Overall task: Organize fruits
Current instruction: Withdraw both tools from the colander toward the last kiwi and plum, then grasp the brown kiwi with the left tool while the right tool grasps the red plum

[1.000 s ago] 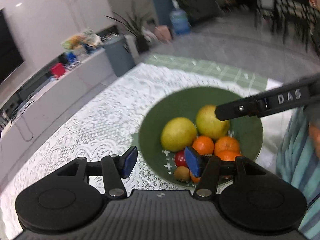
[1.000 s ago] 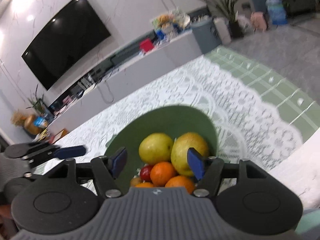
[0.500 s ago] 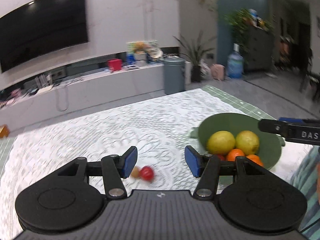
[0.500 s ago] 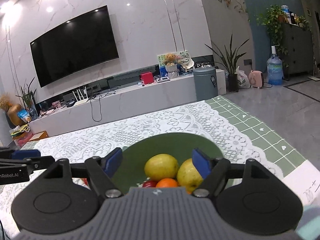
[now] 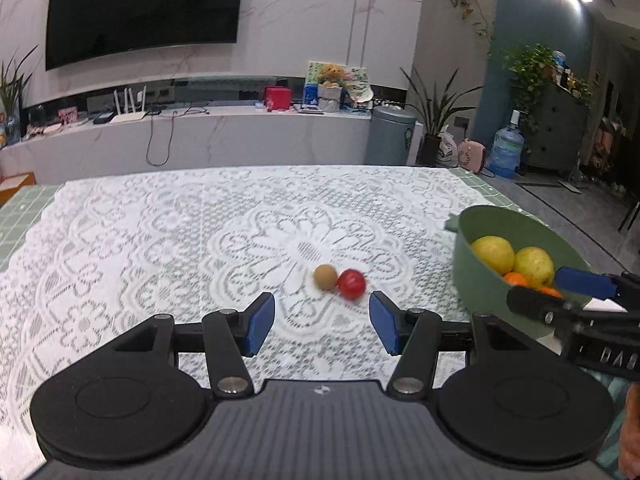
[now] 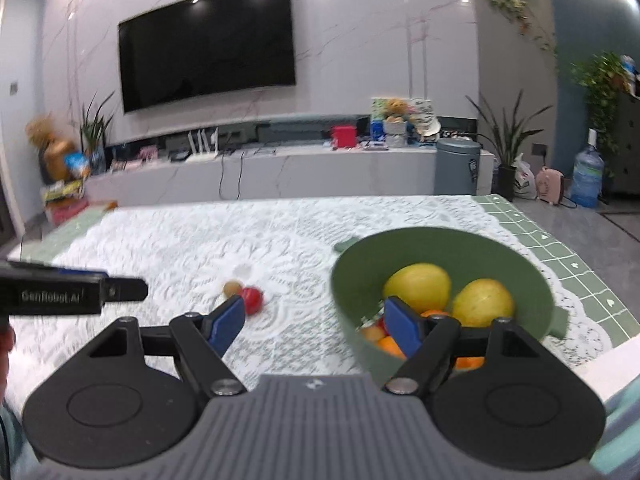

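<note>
Red fruit (image 5: 351, 284) touching brown kiwi-like fruit (image 5: 325, 276) on lace cloth (image 5: 160, 240), green bowl (image 6: 440, 248) w/ 2 yellow fruits (image 6: 416, 287) + oranges (image 6: 390, 346) to the right, left gripper (image 5: 322, 324) open & empty just short of the pair, right gripper (image 6: 316, 320) jaws just widened, open, nothing between, 1 blue pad (image 6: 400, 326) over bowl.

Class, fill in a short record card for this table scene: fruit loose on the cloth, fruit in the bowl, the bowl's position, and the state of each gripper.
Loose on cloth: brown kiwi touching red fruit
In bowl: two yellow-green pears, several oranges
Bowl: green bowl, right of the loose fruit, on the lace tablecloth
Left gripper: jaws open, empty
Right gripper: jaws just opened wider, nothing between them
</note>
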`<state>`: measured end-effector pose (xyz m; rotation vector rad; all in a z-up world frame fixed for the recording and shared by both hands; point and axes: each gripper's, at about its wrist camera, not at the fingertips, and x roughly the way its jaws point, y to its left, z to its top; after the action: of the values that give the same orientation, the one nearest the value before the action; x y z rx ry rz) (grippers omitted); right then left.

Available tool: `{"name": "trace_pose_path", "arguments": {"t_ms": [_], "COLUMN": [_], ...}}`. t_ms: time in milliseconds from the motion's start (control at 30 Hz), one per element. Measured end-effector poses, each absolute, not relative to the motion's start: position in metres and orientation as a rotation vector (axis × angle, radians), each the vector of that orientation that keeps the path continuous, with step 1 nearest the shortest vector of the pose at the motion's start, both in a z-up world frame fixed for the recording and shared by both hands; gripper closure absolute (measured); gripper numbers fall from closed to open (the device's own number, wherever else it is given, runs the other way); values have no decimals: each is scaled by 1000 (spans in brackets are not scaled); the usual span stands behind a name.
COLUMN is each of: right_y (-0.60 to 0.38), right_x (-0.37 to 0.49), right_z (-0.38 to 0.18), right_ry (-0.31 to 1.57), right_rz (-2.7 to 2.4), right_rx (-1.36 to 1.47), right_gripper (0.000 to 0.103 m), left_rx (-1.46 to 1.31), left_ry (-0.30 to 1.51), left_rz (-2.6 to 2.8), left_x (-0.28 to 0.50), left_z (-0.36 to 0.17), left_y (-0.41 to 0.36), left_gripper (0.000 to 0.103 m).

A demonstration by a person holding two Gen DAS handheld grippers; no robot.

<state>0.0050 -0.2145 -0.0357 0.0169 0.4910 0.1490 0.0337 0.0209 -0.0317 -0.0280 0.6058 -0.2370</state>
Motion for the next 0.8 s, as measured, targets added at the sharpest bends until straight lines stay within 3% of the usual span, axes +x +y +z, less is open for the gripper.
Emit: {"name": "trace_pose_path", "arguments": {"t_ms": [533,633,700,800], "right_y": [-163,-155,-151,-147], "right_x": [29,37,44,55], "right_z": [-63,-66,-69,-72], "right_ry": [541,536,547,555], "right_rz": [280,296,307,309], "right_rx": [-95,-121,-133,-136], "right_gripper": [29,36,47,48], "left_rx": [-68,-63,-57,-49], "left_ry": [678,682,676,664], "left_rz": [-157,-161,-167,-171], "left_x": [55,60,64,71], "left_z": [-54,-55,-55,-56], "left_y": [47,47,45,41], "left_gripper": [37,37,37,37]}}
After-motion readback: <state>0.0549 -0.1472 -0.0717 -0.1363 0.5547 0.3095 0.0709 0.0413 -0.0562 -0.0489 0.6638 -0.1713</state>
